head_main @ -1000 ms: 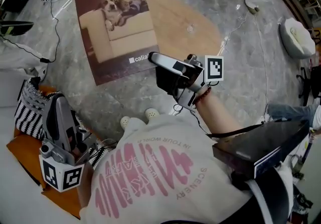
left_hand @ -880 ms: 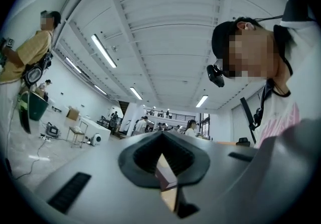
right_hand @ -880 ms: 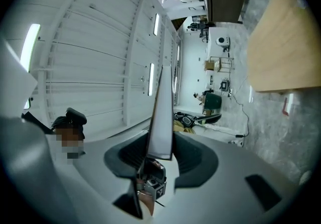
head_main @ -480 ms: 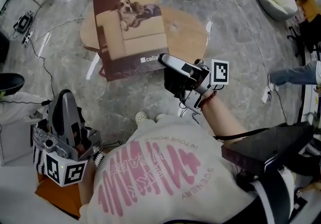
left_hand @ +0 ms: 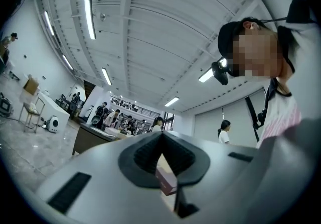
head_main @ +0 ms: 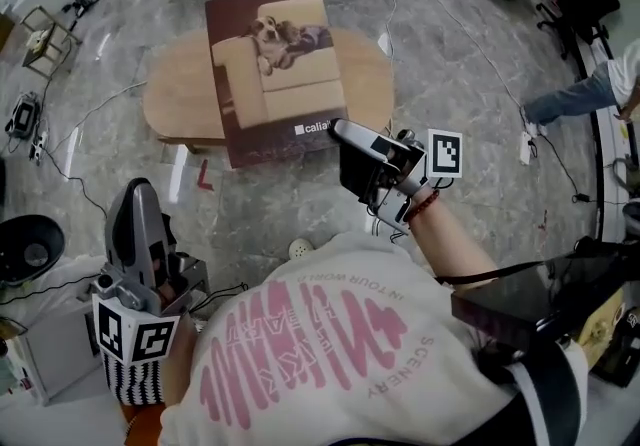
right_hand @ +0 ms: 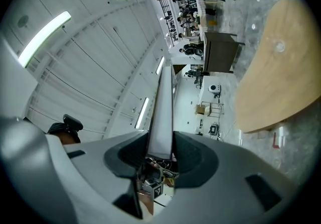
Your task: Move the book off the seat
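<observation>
The jaws of the right gripper are closed on the book, which stands edge-on between the pads as a thin pale slab running straight away from them. In the head view this grip sits at the near right corner of the cover, and the book's long axis goes from there away from the person. The book hangs over a wooden worktop. I judge that it is carried in the air, but I cannot tell whether its far end touches the wood.

The left gripper is well apart, low at the left and pointing upward. Its jaws are together at the tips with nothing between them. The right hand is therefore the one to put the book down, and the worktop lies directly ahead of it.

No seat is clear to me in any view. The person's shirt hides the floor nearest to the body.
</observation>
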Motion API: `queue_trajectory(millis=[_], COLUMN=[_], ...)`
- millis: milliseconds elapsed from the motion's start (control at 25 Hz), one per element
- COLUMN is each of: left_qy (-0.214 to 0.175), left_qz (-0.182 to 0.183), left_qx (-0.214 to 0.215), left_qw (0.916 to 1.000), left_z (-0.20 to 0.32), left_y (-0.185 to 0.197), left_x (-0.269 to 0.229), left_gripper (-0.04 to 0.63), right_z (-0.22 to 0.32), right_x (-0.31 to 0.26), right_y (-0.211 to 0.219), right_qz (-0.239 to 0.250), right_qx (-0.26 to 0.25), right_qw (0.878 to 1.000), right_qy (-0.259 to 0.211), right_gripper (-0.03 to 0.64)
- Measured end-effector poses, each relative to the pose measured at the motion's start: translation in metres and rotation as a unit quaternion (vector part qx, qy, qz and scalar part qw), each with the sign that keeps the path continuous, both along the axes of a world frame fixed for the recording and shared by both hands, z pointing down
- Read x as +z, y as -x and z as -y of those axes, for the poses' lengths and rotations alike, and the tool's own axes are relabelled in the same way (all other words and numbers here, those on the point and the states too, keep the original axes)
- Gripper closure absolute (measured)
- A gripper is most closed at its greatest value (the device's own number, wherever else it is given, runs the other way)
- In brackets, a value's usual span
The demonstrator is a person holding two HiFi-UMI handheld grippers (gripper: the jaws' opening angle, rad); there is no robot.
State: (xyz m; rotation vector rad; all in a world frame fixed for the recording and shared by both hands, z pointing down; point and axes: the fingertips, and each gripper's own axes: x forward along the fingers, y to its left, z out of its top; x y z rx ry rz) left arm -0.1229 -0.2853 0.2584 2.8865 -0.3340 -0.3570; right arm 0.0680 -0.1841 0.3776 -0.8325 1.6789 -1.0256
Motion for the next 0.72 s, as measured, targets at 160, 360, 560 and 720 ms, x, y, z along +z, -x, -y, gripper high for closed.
queue_trajectory(millis=[160, 360, 560, 720], left_qy=[-0.004, 0.007, 0.018, 0.029], left_qz=[0.005, 0.003, 0.013, 0.012], left_qx=[0.016, 0.033, 0.037, 0.022], left_qw=[0.9999, 0.9994, 0.9991, 0.9993], left_z=[0.005, 0.017, 0.013, 0.013], left_y=[-0.009, -0.015, -0.024, -0.025], left_x=[0.008, 0.005, 0.020, 0.030], left_gripper=[0.588, 0.588, 0.588, 0.588], right_z=[-0.009, -0.014, -0.020, -0.018], right_x=[0.011, 0.018, 0.042, 0.060], right_y=[-0.005, -0.005, -0.011, -0.014], right_qz=[-0.006, -0.005, 0.012, 0.013], right_qx=[0.028, 0.056, 0.061, 0.045], right_qw=[1.000, 0.998, 0.996, 0.996], right_qy=[0.013, 0.035, 0.057, 0.075], right_gripper=[0.456, 0.456, 0.456, 0.456])
